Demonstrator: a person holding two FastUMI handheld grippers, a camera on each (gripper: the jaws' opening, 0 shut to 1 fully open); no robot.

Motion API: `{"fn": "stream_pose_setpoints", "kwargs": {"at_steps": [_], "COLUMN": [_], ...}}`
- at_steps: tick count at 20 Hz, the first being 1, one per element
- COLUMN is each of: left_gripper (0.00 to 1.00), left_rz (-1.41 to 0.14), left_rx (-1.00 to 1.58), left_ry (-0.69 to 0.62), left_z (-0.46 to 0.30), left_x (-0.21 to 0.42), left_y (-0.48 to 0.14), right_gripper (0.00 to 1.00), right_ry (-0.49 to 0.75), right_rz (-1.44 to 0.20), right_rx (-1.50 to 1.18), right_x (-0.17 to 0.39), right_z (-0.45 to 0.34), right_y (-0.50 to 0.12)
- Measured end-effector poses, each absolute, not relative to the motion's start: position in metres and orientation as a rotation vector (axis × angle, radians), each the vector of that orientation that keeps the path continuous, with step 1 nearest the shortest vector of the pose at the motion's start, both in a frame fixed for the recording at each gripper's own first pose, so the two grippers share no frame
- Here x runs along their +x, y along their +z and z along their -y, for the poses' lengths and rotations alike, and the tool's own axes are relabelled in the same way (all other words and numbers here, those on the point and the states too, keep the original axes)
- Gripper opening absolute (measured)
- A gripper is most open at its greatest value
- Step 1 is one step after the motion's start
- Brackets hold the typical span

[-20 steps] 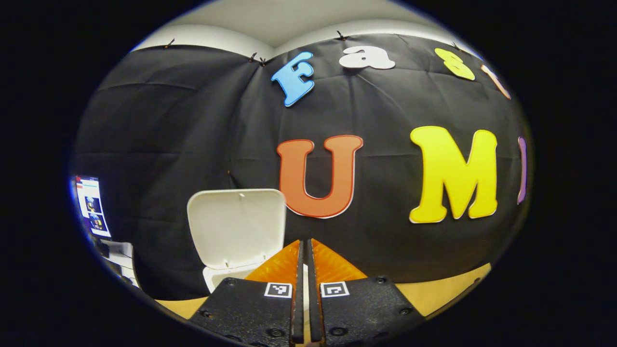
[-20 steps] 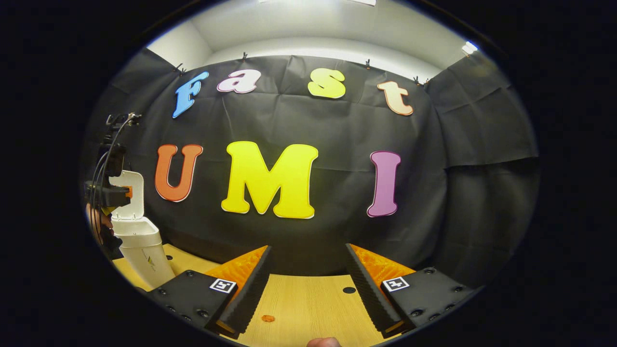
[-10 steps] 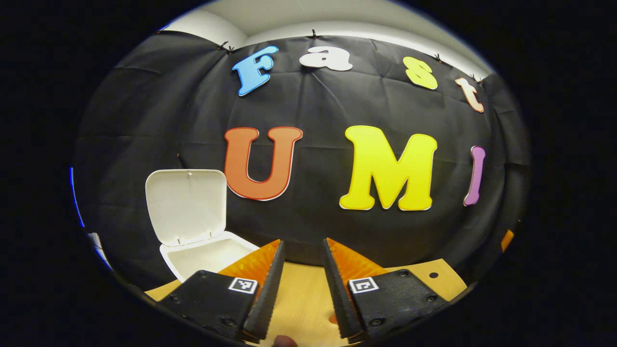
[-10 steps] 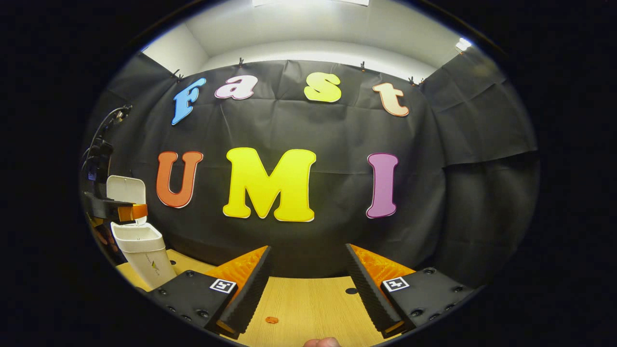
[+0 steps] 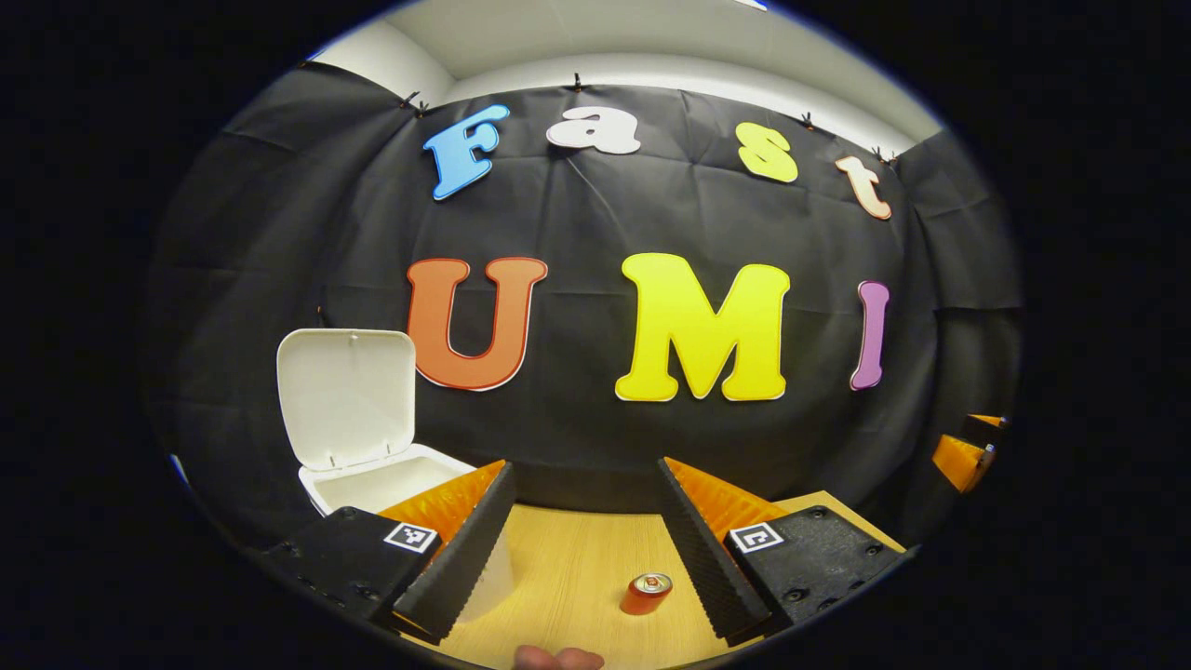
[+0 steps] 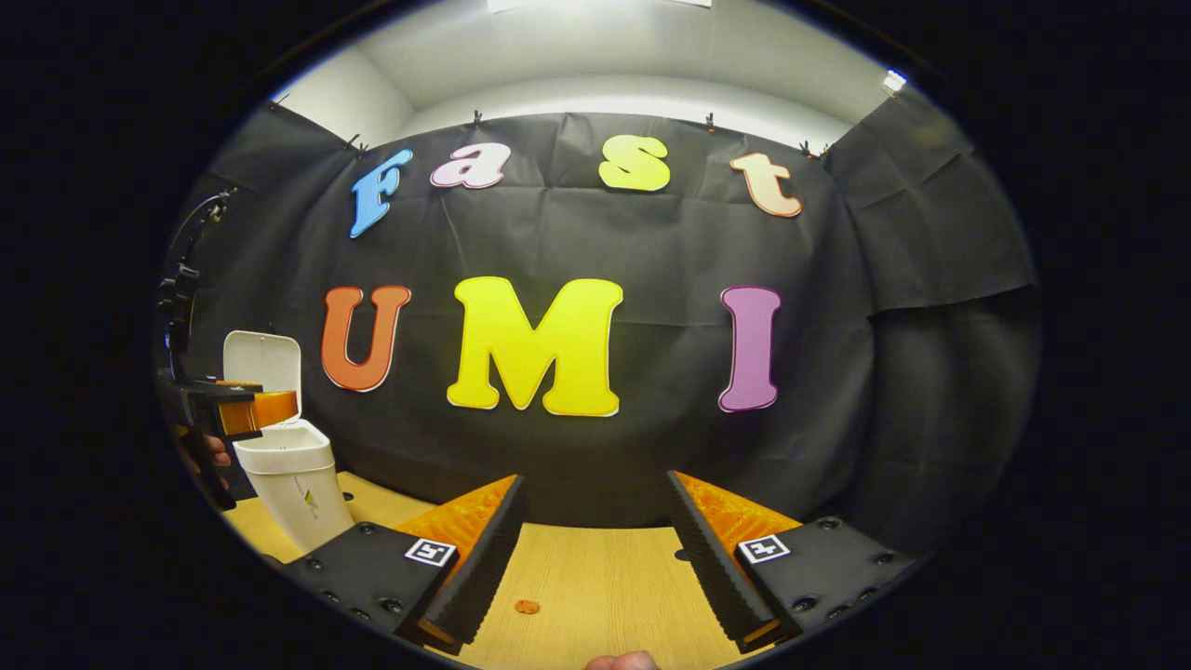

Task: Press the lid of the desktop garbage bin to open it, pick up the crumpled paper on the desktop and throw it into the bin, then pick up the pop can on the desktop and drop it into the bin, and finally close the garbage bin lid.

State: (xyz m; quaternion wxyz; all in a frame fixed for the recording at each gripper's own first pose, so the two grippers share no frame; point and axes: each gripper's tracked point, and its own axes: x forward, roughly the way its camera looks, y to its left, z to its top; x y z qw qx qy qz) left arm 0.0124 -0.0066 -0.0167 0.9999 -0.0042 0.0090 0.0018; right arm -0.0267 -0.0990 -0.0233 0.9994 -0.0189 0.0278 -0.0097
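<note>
The white desktop bin (image 5: 372, 486) stands at the left with its lid (image 5: 346, 395) swung up and open. A small orange pop can (image 5: 646, 593) stands upright on the wooden table (image 5: 558, 558), just inside my left gripper's right finger. My left gripper (image 5: 584, 470) is open and holds nothing, its left finger overlapping the bin's front. In the right gripper view, the bin (image 6: 296, 476) and raised lid (image 6: 263, 358) are far left, with the left gripper (image 6: 237, 409) in front of the bin's rim. My right gripper (image 6: 594, 481) is open above the table (image 6: 605, 577).
A small orange spot (image 6: 527, 607) lies on the wood between the right gripper's fingers, and a dark hole (image 6: 681, 555) is near its right finger. The right gripper (image 5: 968, 456) shows at the far right edge. A hand (image 6: 216, 453) holds the left gripper.
My left gripper went from shut to wide open and drew back and to the right of the bin, bringing the can into view. The right gripper stayed open and barely moved.
</note>
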Motion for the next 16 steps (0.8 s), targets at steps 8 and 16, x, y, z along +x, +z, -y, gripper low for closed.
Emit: {"fn": "stream_pose_setpoints", "kwargs": {"at_steps": [8,16], "left_gripper": [0.98,0.98], "left_rz": [-0.069,-0.146], "left_rx": [-0.009,0.024], "left_ry": [-0.026,-0.032], "left_z": [0.022,0.024], "left_x": [-0.01,-0.03], "left_y": [-0.041,-0.071], "right_gripper": [0.94,0.94], "right_ry": [0.045,0.173], "right_rz": [-0.177,-0.404], "right_rx": [-0.065,-0.078], "right_x": [-0.035,-0.033], "right_z": [0.095,0.07], "right_y": [-0.078,-0.179]}}
